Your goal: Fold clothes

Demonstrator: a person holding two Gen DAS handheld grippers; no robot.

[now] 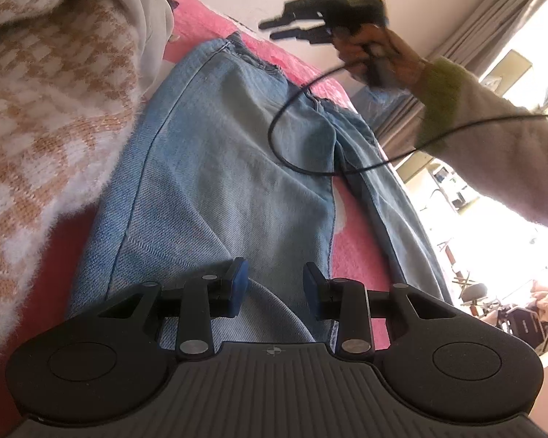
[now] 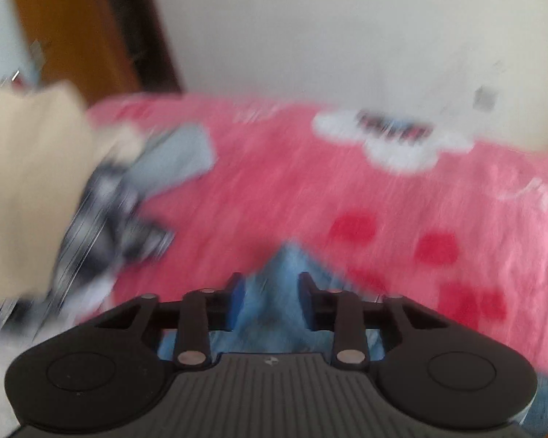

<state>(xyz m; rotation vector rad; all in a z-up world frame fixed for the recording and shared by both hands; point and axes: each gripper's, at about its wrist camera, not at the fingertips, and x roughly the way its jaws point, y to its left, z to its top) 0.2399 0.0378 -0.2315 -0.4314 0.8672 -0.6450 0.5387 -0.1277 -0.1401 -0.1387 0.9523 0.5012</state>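
Light blue jeans point(image 1: 215, 168) lie spread on a pink bed cover point(image 1: 354, 255), legs running away from me. My left gripper point(image 1: 275, 286) hovers low over the near part of the jeans, open, with only denim showing in the gap. A hand point(image 1: 376, 51) holds my right gripper point(image 1: 274, 29) in the air above the far end of the jeans, fingers apart and nothing between them. In the blurred right wrist view, the right gripper point(image 2: 272, 299) is open above a peak of blue denim point(image 2: 288, 266). A black cable point(image 1: 292, 146) loops over the jeans.
A fuzzy orange-and-white checked sweater point(image 1: 36, 109) lies left of the jeans, with a white garment point(image 1: 139, 3) behind it. The pink cover point(image 2: 347, 197) stretches to a white wall point(image 2: 310, 29). A beige sleeve point(image 2: 29, 168) and a dark blurred shape sit at left.
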